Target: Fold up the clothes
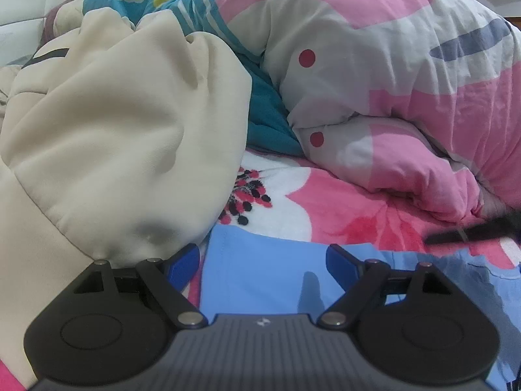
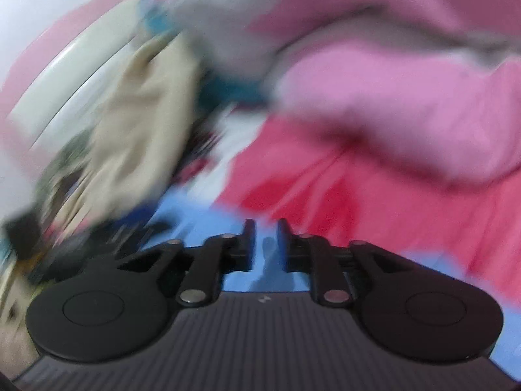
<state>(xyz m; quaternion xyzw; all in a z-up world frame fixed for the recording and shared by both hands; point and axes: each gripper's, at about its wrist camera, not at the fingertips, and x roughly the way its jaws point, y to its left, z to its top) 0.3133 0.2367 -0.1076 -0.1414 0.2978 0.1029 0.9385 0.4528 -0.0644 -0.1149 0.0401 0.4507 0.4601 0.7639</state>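
Left wrist view: the left gripper (image 1: pixel 263 262) is hovering low over a light blue garment (image 1: pixel 260 280) that is lying flat on the floral bedsheet (image 1: pixel 325 202); its blue-padded jaws are standing wide apart and are gripping nothing. Beside the light blue garment, on its left, a cream garment (image 1: pixel 114 130) is lying heaped, and beyond the garment a pink-and-grey quilt (image 1: pixel 374 65) is lying bunched, with a teal blanket (image 1: pixel 267 114) showing between quilt and cream heap. Right wrist view (heavily motion-blurred): the right gripper (image 2: pixel 266 241) is pointing across the near edge of the same light blue garment (image 2: pixel 195 221); its jaws are standing nearly together with a narrow gap showing, and whether any cloth is lying between them cannot be told.
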